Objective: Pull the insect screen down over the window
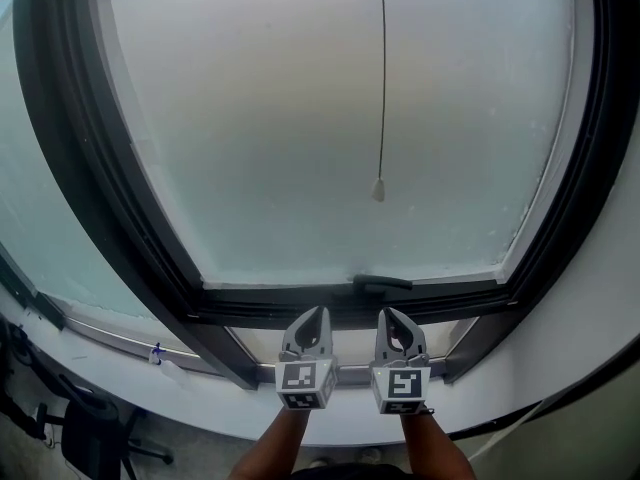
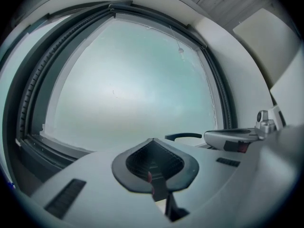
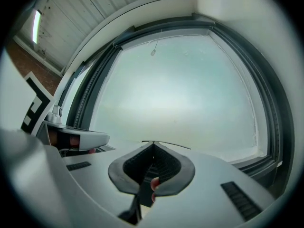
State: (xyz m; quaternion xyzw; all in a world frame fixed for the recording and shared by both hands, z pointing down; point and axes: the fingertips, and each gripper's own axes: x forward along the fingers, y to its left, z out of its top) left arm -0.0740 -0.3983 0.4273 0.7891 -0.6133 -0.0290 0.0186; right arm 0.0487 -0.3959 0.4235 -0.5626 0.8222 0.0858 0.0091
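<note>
Two grippers side by side at the bottom of the head view, left gripper (image 1: 318, 314) and right gripper (image 1: 386, 314), each on a bare forearm, tips just below the dark bottom bar (image 1: 250, 303) of the window (image 1: 80, 168). Both pairs of fingers pressed together, holding nothing. Short dark handle (image 1: 381, 283) on that bar, just above the gap between the two grippers. Thin pull cord (image 1: 381, 78) of the insect screen down the milky pane (image 1: 250, 138) right of centre, ending in a small pale toggle (image 1: 378, 189) well above both grippers. Screen itself not to be told apart from the pane. White sill (image 1: 200, 408) under the frame; dark chair (image 1: 90, 438) at lower left. Next, left gripper view: dark pads meeting at the tip, only an empty hollow behind them, nothing gripped; handle ahead and slightly right, apart from the tip; right gripper close by at the right. Last, right gripper view: pads likewise closed on nothing, pane filling the space ahead, toggle high up near the top of the frame, left gripper just beside at the left, slatted ceiling (image 3: 80, 8) with a light strip (image 3: 36, 20) above.
</note>
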